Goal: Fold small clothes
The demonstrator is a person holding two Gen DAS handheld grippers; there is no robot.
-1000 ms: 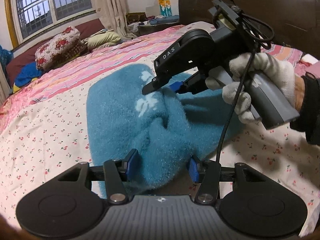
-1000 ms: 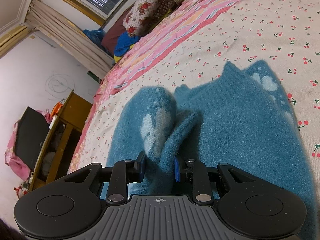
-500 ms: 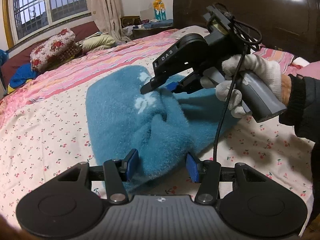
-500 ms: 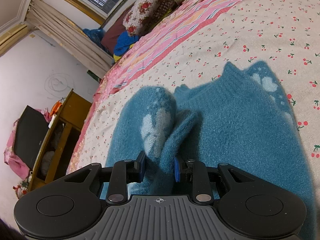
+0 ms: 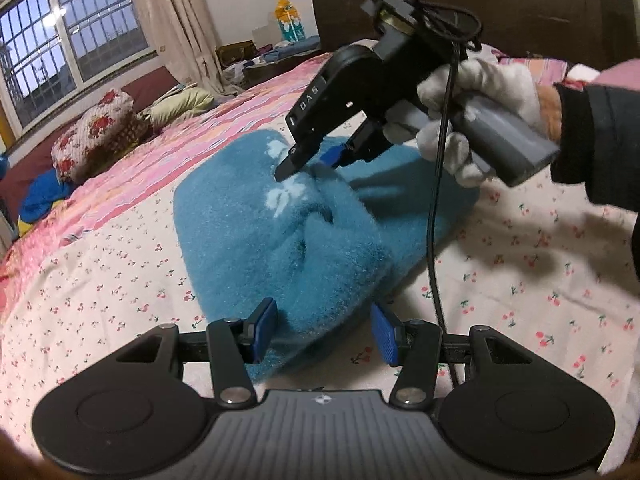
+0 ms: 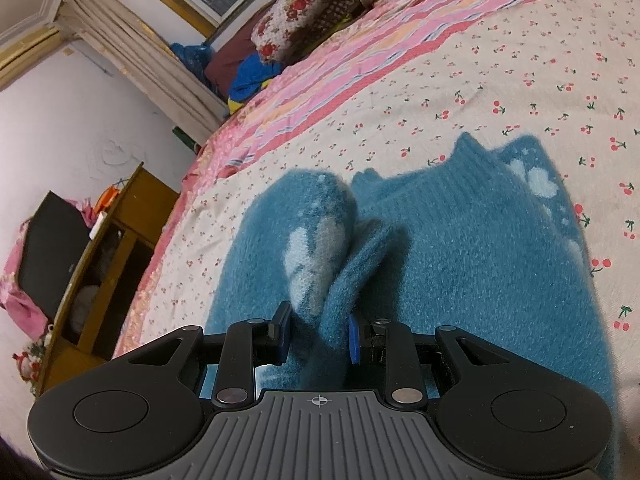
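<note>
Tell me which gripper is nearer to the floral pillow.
Right. The right gripper grips the blue sweater farther up the bed toward the floral pillow; the left gripper is at the sweater's near edge.

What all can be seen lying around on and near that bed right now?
fuzzy sweater: one, teal with pale hearts, bunched on the bed
bedsheet: one, cream with cherries, pink striped band beyond
floral pillow: one, red and white, far side of the bed
blue cloth: one, beside the floral pillow
wooden cabinet: one, brown, beside the bed
left gripper: black, jaws around the sweater's near edge
right gripper: black, jaws pinching a sweater fold
gloved hand: one, white, holding the right gripper
</note>
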